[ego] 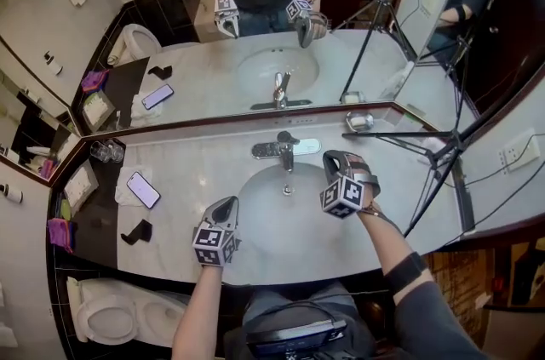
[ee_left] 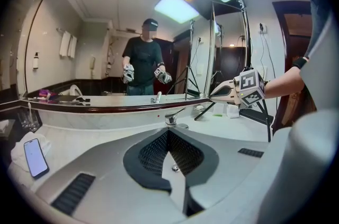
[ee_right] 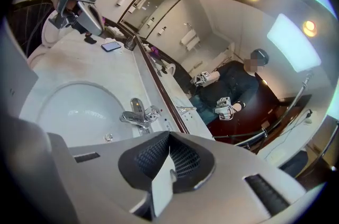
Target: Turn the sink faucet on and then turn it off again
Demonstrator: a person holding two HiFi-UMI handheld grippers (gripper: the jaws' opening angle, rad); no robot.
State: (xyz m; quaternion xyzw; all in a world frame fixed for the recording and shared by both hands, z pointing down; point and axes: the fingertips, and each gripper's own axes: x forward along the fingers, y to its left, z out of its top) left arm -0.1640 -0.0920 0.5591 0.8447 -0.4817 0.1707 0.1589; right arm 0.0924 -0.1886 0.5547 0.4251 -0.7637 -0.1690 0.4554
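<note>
1. While both grippers hang above the marble counter [ego: 196,171], the faucet [ego: 285,149] stands at the back rim of the sink [ego: 255,218]. It sits just in front of the mirror [ego: 213,26], with its spout reaching out over the basin.
2. The right gripper [ee_right: 169,134] is clenched: its jaws meet tip to tip with nothing between them. In the head view it hovers just right of the faucet, near it but apart, over the sink's back right edge. In its own view the faucet lies ahead and to the left of the jaws.
3. The left gripper [ee_left: 168,131] is likewise clenched and empty, its pads closed on each other. It hovers over the sink's front left rim and points toward the faucet, well apart from it.
4. A phone [ego: 143,190] lies face up on a white cloth [ego: 124,195] at the left of the counter, and drinking glasses [ego: 106,151] stand near the back corner.
5. A small metal dish [ego: 358,122] sits behind the sink on the right, and a black tripod [ego: 451,147] spreads its legs over the counter's right end.
</note>
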